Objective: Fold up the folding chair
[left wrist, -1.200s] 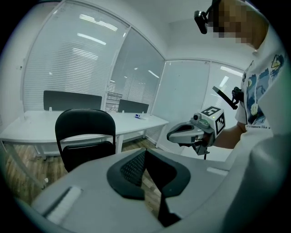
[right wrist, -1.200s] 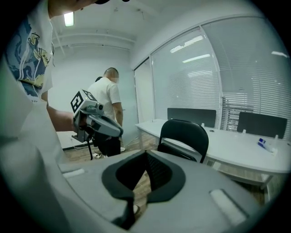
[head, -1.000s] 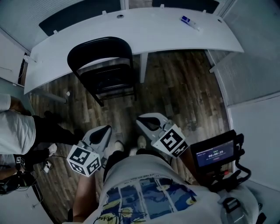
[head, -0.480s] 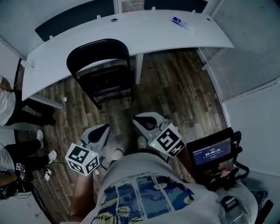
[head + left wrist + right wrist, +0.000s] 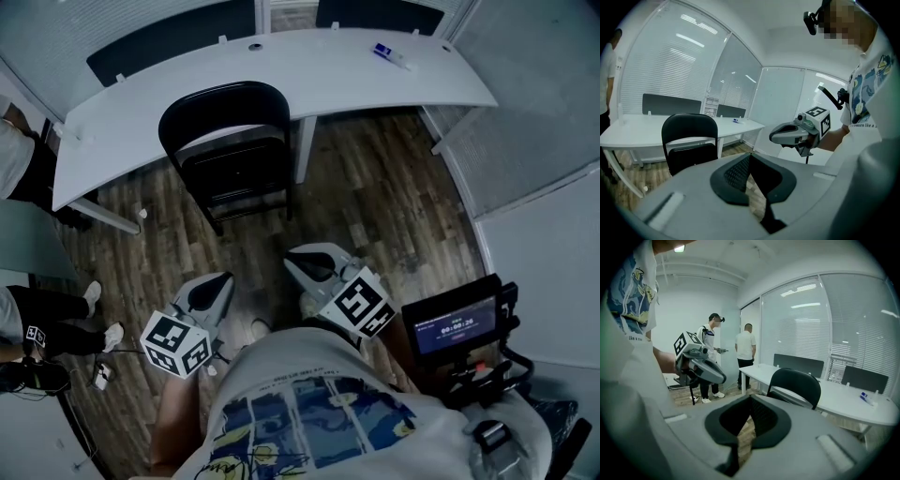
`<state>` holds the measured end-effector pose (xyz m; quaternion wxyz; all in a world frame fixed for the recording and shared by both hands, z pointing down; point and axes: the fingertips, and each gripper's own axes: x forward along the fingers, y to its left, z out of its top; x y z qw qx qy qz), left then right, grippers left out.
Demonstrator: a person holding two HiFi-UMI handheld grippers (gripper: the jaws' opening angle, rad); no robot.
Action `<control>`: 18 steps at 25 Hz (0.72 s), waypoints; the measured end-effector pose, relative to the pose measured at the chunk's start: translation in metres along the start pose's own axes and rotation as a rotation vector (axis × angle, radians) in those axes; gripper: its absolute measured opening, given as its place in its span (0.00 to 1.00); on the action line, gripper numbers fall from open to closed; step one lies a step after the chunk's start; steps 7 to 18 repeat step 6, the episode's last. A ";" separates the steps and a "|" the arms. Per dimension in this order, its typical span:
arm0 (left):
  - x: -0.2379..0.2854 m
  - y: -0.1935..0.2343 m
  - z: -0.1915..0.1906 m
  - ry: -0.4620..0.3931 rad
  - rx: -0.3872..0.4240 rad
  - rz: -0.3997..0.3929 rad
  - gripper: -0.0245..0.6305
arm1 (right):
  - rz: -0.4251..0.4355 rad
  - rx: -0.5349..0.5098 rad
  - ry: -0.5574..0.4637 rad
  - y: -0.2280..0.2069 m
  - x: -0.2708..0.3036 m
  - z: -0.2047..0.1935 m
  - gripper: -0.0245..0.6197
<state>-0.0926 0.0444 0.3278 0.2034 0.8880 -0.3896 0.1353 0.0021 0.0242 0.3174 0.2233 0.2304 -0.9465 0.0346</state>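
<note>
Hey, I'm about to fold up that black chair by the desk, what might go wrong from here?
The folding chair stands close against the desk; folding it there could knock the desk edge.
The left gripper and right gripper are both shut and empty; unless opened, they may only shove the chair.
A bystander's feet are on the floor at the left; a tipping chair might reach them.

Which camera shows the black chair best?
The head view: it looks down on the whole folding chair, backrest, seat and legs, unfolded beside the white desk. The left gripper view shows the folding chair from the front, with its legs hidden. The right gripper view shows mostly the folding chair backrest.
</note>
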 end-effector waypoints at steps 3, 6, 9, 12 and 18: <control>-0.001 0.002 0.000 0.004 0.003 -0.002 0.05 | 0.001 -0.001 0.000 0.001 0.002 0.002 0.04; -0.002 0.005 -0.001 0.008 0.002 -0.002 0.05 | 0.002 -0.002 0.001 0.002 0.004 0.002 0.04; -0.002 0.005 -0.001 0.008 0.002 -0.002 0.05 | 0.002 -0.002 0.001 0.002 0.004 0.002 0.04; -0.002 0.005 -0.001 0.008 0.002 -0.002 0.05 | 0.002 -0.002 0.001 0.002 0.004 0.002 0.04; -0.002 0.005 -0.001 0.008 0.002 -0.002 0.05 | 0.002 -0.002 0.001 0.002 0.004 0.002 0.04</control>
